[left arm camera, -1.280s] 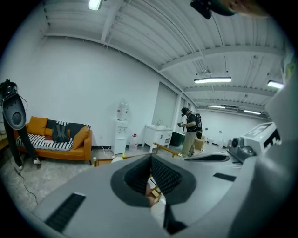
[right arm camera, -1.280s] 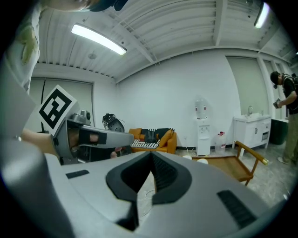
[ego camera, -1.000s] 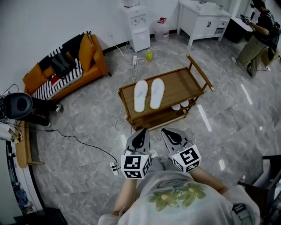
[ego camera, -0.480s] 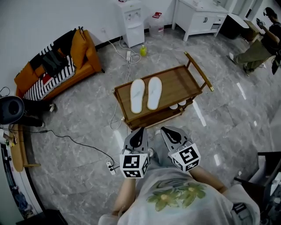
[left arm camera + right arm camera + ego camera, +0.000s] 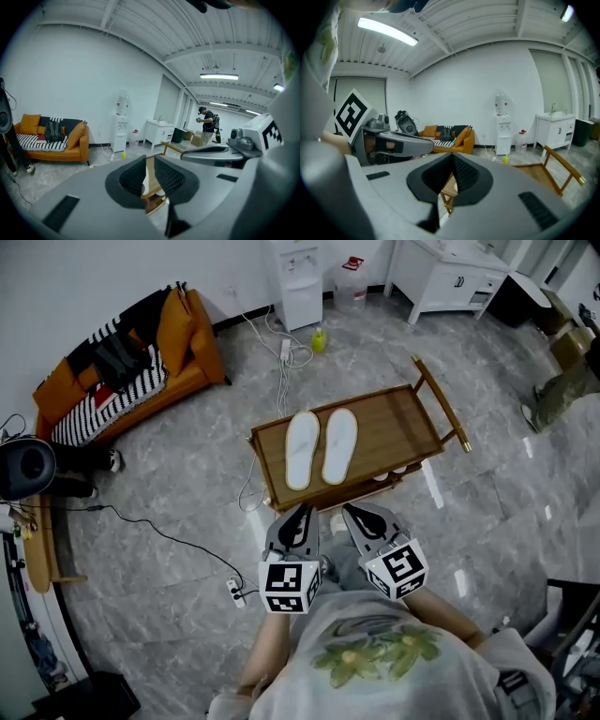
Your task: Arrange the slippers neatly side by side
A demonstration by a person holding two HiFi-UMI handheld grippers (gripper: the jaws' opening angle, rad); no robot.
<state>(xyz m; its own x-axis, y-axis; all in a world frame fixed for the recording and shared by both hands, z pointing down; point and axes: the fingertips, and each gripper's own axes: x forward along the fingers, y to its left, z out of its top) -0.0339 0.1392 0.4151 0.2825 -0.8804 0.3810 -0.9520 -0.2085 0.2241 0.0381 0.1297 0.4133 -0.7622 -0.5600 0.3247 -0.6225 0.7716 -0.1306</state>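
Observation:
Two white slippers, the left one and the right one, lie soles up, side by side on the left half of a low wooden table. My left gripper and right gripper hover close together just before the table's front edge, apart from the slippers. In the left gripper view, the left gripper shows a narrow gap with nothing in it; its jaws have just been opening. In the right gripper view, the right gripper has its pads together and holds nothing.
An orange sofa with a striped blanket stands at the far left. A water dispenser and a white cabinet line the back wall. A power strip and its cables lie on the floor to my left. A person stands at the right edge.
Both grippers have moved forward together and now sit nearer the table's front edge. The slippers have not moved on the table.

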